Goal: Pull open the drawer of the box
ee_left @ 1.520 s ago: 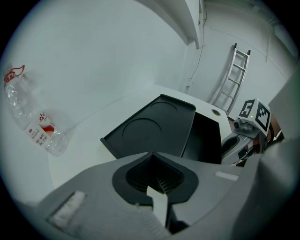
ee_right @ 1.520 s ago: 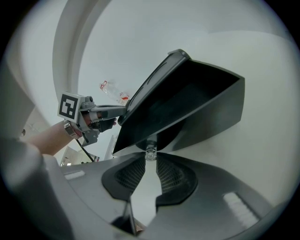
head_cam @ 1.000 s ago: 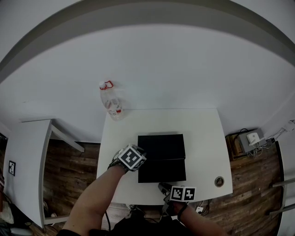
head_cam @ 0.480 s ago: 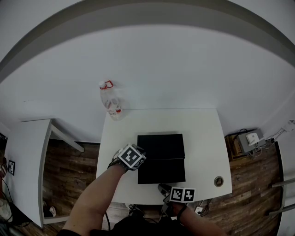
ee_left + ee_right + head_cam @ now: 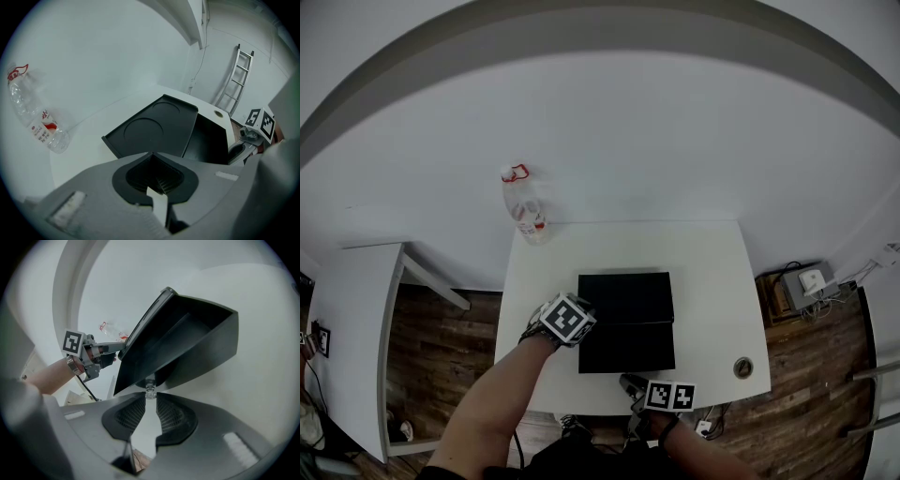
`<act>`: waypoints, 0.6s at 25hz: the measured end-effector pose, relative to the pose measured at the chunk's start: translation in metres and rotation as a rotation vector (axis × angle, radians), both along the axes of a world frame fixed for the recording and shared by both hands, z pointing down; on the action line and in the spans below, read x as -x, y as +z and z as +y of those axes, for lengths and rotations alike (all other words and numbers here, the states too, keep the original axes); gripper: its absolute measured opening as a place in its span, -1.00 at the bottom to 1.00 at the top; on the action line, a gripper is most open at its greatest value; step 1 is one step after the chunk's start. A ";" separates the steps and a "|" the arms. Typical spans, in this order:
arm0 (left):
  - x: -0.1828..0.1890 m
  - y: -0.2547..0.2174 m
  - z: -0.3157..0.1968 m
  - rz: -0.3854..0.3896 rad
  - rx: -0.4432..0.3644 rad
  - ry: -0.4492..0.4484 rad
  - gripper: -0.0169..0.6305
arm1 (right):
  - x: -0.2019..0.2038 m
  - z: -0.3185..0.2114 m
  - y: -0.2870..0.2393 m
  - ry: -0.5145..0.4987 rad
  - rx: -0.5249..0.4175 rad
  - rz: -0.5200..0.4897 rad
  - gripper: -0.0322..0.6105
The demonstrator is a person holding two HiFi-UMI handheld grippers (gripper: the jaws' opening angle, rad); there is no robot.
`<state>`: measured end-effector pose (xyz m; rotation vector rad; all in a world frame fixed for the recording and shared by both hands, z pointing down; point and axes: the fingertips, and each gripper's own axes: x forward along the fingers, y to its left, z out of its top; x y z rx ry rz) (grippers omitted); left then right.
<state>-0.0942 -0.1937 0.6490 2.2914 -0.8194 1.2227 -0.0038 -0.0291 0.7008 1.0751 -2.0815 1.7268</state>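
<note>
**Head view.**
- 1 white table (image 5: pixel 712 281).
- 1 black box (image 5: pixel 626 298) at the table's middle. Its drawer (image 5: pixel 626 349) is drawn out toward the near edge.
- 1 clear bottle (image 5: pixel 523 202) with a red label at the far left corner, well apart from the box.
- 1 small round fitting (image 5: pixel 743 367) in the tabletop near the right front corner.
- My left gripper (image 5: pixel 572 322) sits at the box's left side. My right gripper (image 5: pixel 630 382) sits at the drawer's front.

**Left gripper view.**
- The jaws are together with nothing between them.
- The box lies just ahead, its top bearing 2 round recesses, with the open drawer to its right.
- I cannot tell whether the tips touch the box.
- 1 ladder (image 5: pixel 240 77) leans on the far wall.

**Right gripper view.**
- The jaws are clamped on 1 small clear knob (image 5: pixel 150 393) at the drawer's front.
- The drawer stands out from under the box top, its dark inside in plain sight.
- The left gripper shows beyond, beside the box.
</note>
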 end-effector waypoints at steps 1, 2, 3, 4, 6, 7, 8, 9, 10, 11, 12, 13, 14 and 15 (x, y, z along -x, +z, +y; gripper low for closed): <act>0.000 0.000 0.000 0.002 -0.002 -0.006 -0.93 | -0.001 0.002 -0.001 -0.001 0.000 -0.003 -0.67; 0.000 0.000 0.000 0.004 -0.005 -0.011 -0.93 | -0.002 0.004 -0.002 0.000 0.004 -0.006 -0.66; 0.000 -0.001 0.000 0.005 -0.008 -0.016 -0.93 | -0.002 0.007 -0.003 0.001 0.008 -0.008 -0.66; 0.001 -0.001 -0.001 0.005 -0.012 -0.020 -0.93 | -0.004 0.011 -0.004 -0.001 0.011 -0.009 -0.68; 0.001 -0.001 -0.001 0.007 -0.018 -0.030 -0.93 | -0.006 0.020 -0.009 -0.008 0.011 -0.019 -0.74; 0.001 -0.001 -0.002 0.016 -0.018 -0.040 -0.93 | -0.007 0.026 -0.012 -0.012 0.010 -0.032 -0.76; 0.000 -0.001 -0.002 0.037 -0.013 -0.055 -0.93 | -0.009 0.030 -0.016 -0.015 0.006 -0.049 -0.80; -0.002 -0.002 -0.001 0.074 -0.001 -0.073 -0.93 | -0.012 0.035 -0.022 -0.016 -0.001 -0.070 -0.88; -0.005 -0.002 0.001 0.122 0.017 -0.090 -0.93 | -0.015 0.038 -0.028 -0.016 -0.013 -0.092 -0.88; -0.006 -0.003 0.004 0.170 0.031 -0.108 -0.93 | -0.019 0.041 -0.035 -0.014 -0.028 -0.113 -0.88; -0.006 -0.004 0.006 0.207 0.033 -0.127 -0.93 | -0.025 0.042 -0.043 -0.012 -0.045 -0.133 -0.88; -0.003 -0.006 0.008 0.228 0.022 -0.143 -0.93 | -0.030 0.043 -0.051 -0.009 -0.065 -0.149 -0.88; 0.000 -0.010 0.011 0.241 0.004 -0.155 -0.93 | -0.037 0.042 -0.059 -0.006 -0.086 -0.163 -0.89; 0.004 -0.016 0.015 0.253 -0.016 -0.163 -0.93 | -0.044 0.041 -0.068 0.000 -0.108 -0.175 -0.88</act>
